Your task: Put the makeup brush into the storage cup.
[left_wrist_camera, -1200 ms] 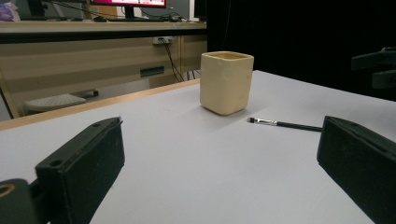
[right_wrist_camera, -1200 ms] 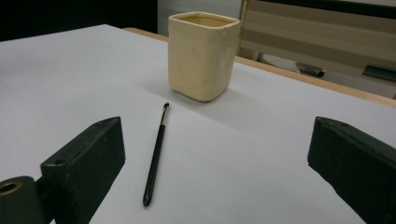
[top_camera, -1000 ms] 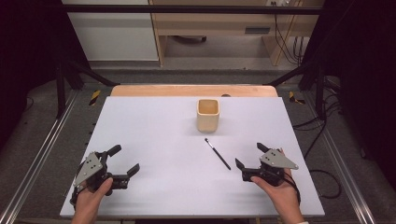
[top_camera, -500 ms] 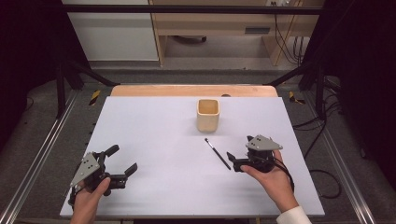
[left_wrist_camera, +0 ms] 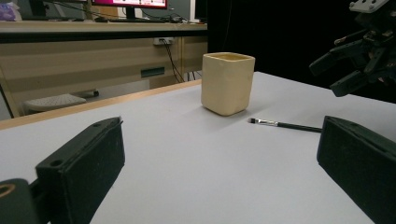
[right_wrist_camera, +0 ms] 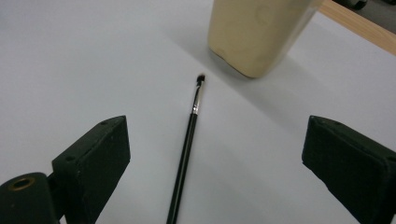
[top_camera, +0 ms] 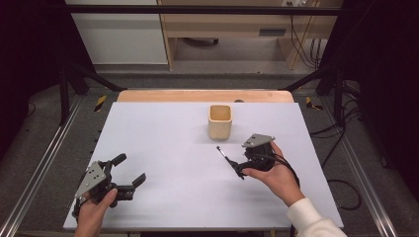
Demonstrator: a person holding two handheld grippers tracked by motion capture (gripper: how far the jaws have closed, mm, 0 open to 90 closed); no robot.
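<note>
A thin black makeup brush (top_camera: 228, 159) lies flat on the white table (top_camera: 163, 133), its bristle tip pointing at a cream square cup (top_camera: 220, 121) just beyond it. My right gripper (top_camera: 241, 166) is open and hovers low over the brush's handle end. In the right gripper view the brush (right_wrist_camera: 189, 140) lies between the spread jaws of the right gripper (right_wrist_camera: 219, 145), nearer the left one, with the cup (right_wrist_camera: 257, 32) ahead. My left gripper (top_camera: 129, 169) rests open near the front left corner, holding nothing. Its own view shows the left gripper (left_wrist_camera: 219, 161), the cup (left_wrist_camera: 228, 83), the brush (left_wrist_camera: 285, 124) and the right gripper (left_wrist_camera: 359, 56).
A wooden strip (top_camera: 205, 96) runs along the table's far edge. Metal rails (top_camera: 44, 163) flank the table on both sides. A wooden desk with a keyboard shelf (left_wrist_camera: 56, 100) stands beyond the far edge.
My right gripper has moved forward and left from the front right of the table to the brush's handle end. The left gripper has hardly shifted.
</note>
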